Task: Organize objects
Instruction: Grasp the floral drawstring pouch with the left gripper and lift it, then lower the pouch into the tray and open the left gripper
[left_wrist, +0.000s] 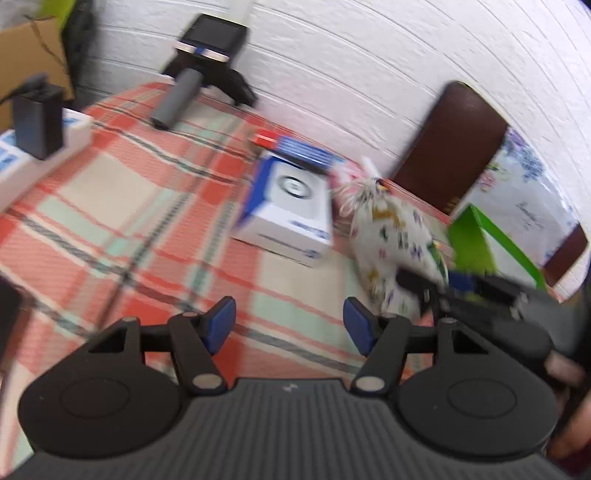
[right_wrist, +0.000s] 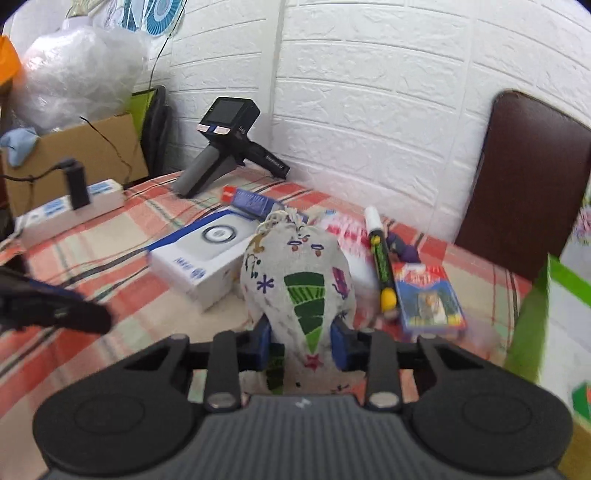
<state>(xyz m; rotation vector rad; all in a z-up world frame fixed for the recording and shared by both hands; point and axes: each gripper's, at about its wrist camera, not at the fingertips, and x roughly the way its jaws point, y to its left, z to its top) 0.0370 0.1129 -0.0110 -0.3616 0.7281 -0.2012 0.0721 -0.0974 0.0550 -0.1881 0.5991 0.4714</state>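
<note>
My right gripper (right_wrist: 300, 345) is shut on a white drawstring pouch (right_wrist: 299, 280) printed with coloured figures, held just above the plaid tablecloth. The pouch also shows in the left wrist view (left_wrist: 395, 240), with the right gripper clamped on its lower end. My left gripper (left_wrist: 290, 325) is open and empty over the cloth, left of the pouch. A white and blue box (right_wrist: 199, 254) lies left of the pouch; it shows in the left wrist view (left_wrist: 291, 210) too. A yellow-tipped marker (right_wrist: 380, 258) and a card pack (right_wrist: 428, 299) lie to the right.
A green bin (right_wrist: 532, 325) stands at the right table edge. A brown chair back (right_wrist: 524, 184) leans by the white wall. A handheld black device (right_wrist: 229, 147), a power strip with a charger (right_wrist: 74, 206) and a cardboard box (right_wrist: 85, 155) stand at the far left.
</note>
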